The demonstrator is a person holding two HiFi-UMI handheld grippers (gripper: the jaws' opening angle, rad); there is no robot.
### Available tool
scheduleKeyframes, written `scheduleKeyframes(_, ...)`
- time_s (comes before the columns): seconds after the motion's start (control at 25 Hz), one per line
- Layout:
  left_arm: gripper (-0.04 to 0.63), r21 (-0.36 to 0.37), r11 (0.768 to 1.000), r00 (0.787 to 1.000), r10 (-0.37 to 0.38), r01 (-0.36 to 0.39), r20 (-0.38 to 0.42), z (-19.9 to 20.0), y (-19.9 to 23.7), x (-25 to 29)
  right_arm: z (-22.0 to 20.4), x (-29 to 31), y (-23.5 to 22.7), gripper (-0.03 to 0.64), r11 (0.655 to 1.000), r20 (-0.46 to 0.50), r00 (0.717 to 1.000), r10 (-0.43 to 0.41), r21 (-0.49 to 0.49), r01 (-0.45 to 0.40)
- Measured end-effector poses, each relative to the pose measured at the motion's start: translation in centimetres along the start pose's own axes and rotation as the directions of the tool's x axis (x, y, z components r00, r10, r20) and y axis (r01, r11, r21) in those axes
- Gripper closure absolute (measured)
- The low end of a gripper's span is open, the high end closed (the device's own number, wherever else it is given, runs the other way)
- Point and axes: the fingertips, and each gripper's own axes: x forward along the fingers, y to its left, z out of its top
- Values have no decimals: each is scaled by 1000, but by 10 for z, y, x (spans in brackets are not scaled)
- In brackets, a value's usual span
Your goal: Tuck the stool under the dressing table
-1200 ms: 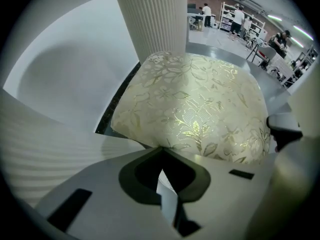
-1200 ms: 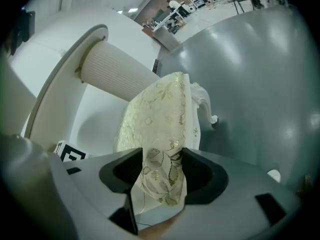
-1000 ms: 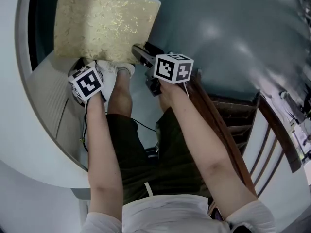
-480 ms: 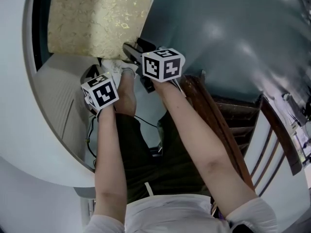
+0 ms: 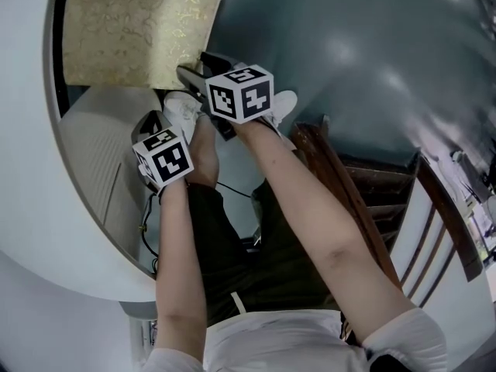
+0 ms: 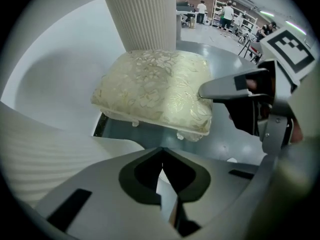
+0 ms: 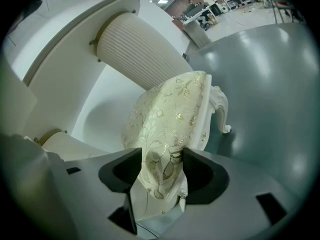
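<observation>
The stool [image 5: 132,33] has a cream-gold brocade cushion and white carved legs. It stands on the grey floor, partly beneath the white curved top of the dressing table [image 5: 31,169]. My right gripper [image 5: 186,74] is shut on the cushion's near corner; its jaws have just eased open slightly with the fabric still between the pads [image 7: 161,171]. In the left gripper view the stool [image 6: 155,89] sits before the table's fluted pedestal [image 6: 142,16]. My left gripper [image 6: 161,171] is shut and empty, hanging over the table's edge beside the person's leg [image 5: 159,142].
A dark wooden chair [image 5: 372,200] stands close at the right. The person's white shoes [image 5: 182,107] are just behind the stool, and a black cable [image 5: 232,200] lies on the floor. More grey floor [image 5: 372,53] stretches to the right.
The stool has slid left, further beneath the table top, with my right gripper holding its corner. The left gripper has drifted slightly back toward the person.
</observation>
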Motion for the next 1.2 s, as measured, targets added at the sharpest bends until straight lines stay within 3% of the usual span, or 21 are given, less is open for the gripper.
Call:
scheduleKeyframes(0.48,592,-13,1000,1000,12,-12,5,15,31,-11,46,60,60,360,994,32,994,105,-34,-104)
scheduleKeyframes(0.96,592,-23,1000,1000,16,-16,-1,5,12,3,40,75,54,382,986,40,985,166,-32,-165)
scheduleKeyframes(1.12,592,-16,1000,1000,17,-16,9,8,10,2,41,73,57,354,979,28,979,203,-29,-202)
scheduleKeyframes(1.2,592,0,1000,1000,14,-14,23,13,10,-1,40,69,56,376,979,22,979,203,-38,-202)
